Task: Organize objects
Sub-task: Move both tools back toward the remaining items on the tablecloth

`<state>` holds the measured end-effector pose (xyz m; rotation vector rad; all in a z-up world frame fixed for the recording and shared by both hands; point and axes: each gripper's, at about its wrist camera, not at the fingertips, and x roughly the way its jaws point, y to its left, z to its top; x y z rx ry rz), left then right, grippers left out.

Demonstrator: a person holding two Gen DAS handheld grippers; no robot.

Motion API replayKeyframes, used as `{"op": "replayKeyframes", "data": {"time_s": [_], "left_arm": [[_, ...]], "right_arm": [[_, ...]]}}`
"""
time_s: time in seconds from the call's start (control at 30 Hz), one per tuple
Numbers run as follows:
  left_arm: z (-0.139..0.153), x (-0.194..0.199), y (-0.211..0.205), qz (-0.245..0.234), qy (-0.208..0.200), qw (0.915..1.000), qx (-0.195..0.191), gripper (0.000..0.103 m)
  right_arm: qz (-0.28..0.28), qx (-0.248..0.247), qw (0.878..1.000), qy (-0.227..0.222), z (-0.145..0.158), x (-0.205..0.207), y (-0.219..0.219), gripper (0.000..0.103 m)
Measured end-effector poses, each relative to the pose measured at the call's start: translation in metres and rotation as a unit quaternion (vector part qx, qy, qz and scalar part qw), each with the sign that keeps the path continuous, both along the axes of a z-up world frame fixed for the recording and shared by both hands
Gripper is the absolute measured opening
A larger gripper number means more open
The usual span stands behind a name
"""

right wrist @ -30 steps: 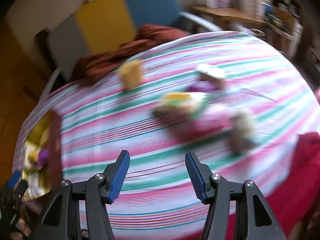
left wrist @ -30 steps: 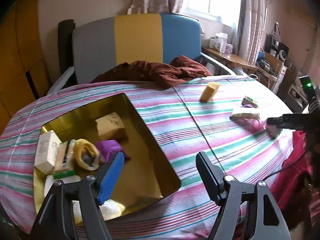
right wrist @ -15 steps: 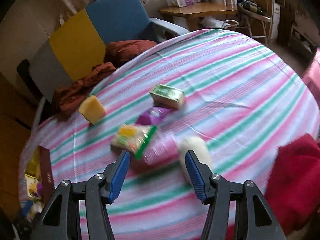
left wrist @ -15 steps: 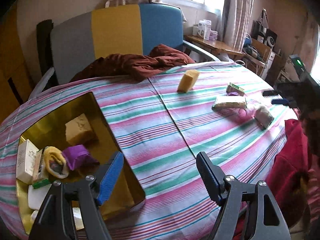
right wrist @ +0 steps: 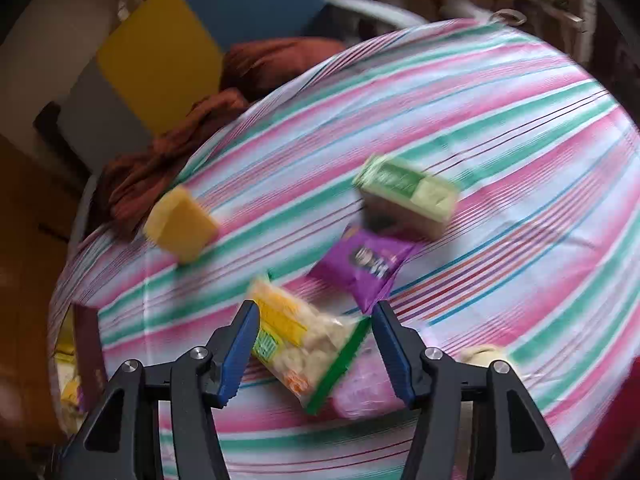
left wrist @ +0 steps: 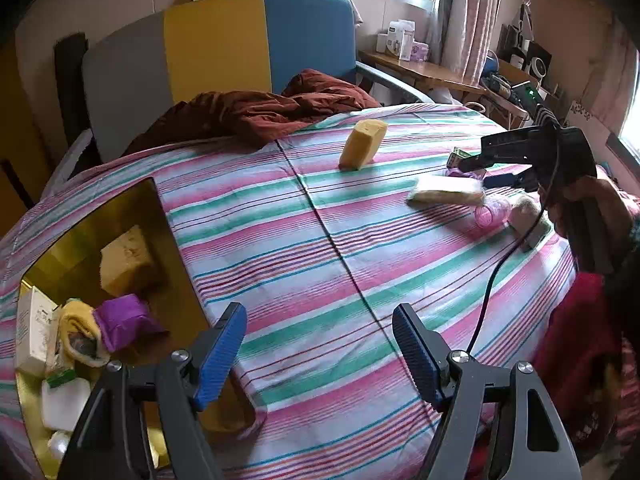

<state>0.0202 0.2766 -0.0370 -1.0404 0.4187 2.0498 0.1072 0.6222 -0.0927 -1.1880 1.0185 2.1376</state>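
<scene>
Gold-lined and open, the rectangular storage box sits sunk at the far left of the striped cloth surface, already holding a tan soap block, a purple pouch and a white carton. My left gripper hangs just right of that box, jaws spread and carrying nothing.

Further right of the box stands a yellow sponge block. Well right of the box lies the clear snack bag with yellow and green print, directly between the spread jaws of my right gripper, which pinches nothing yet. Its long axis runs diagonally across the jaw gap, upper left to lower right, so I judge a slight twist is needed. The right hand is plainly nearer. Beyond it lie a purple foil packet and a green carton.
</scene>
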Motion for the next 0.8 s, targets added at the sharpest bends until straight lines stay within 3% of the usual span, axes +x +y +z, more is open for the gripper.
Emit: {"op": "replayKeyframes", "data": {"time_s": [0.13,0.2,0.33,0.47,0.8], "left_arm": [[-0.002,-0.007,0.013,-0.001,-0.011,0.9999,-0.002,0.076],[-0.003,-0.01,0.022,-0.002,-0.017,0.9998,-0.003,0.076],[-0.004,-0.018,0.046,-0.005,-0.029,0.9996,-0.003,0.076],[-0.007,-0.025,0.077,-0.015,-0.059,0.9982,0.004,0.076],[-0.031,-0.034,0.137,-0.025,-0.123,0.992,-0.011,0.076]], "right_arm": [[0.061,-0.038,0.997,0.032,-0.006,-0.01,-0.014,0.06],[0.069,-0.029,0.997,0.029,-0.005,-0.011,-0.018,0.06],[0.031,-0.002,0.999,0.017,0.0,0.0,-0.014,0.06],[-0.022,-0.007,1.0,-0.01,-0.008,0.015,0.005,0.058],[-0.039,-0.027,0.999,0.027,0.003,0.063,0.034,0.059]]}}
